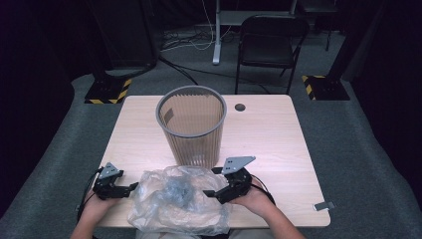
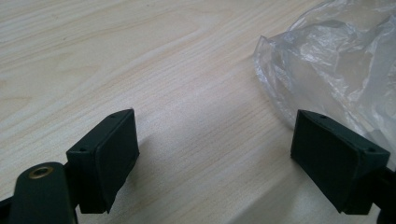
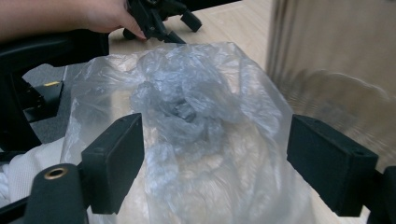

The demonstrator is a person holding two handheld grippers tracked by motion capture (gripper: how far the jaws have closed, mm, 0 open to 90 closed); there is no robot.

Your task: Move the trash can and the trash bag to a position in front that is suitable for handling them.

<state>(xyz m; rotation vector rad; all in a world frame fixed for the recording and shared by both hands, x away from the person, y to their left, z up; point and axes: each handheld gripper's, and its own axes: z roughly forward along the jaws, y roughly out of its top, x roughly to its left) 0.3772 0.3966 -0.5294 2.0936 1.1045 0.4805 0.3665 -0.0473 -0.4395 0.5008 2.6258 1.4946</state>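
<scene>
Two grippers, the left gripper [image 1: 133,187] and right gripper [image 1: 208,193] both spread wide and empty, flank a crumpled plastic bag [image 1: 179,199] at the table's [image 1: 268,134] near edge, where thin film could slip or tear.

The high view is dim at its edges, with light falling from above on the pale table [image 1: 268,134]; the room behind is nearly black. Soft glare whitens the bag [image 3: 196,116] in both gripper views. The bin [image 3: 336,60] at upper right is blurred.
</scene>
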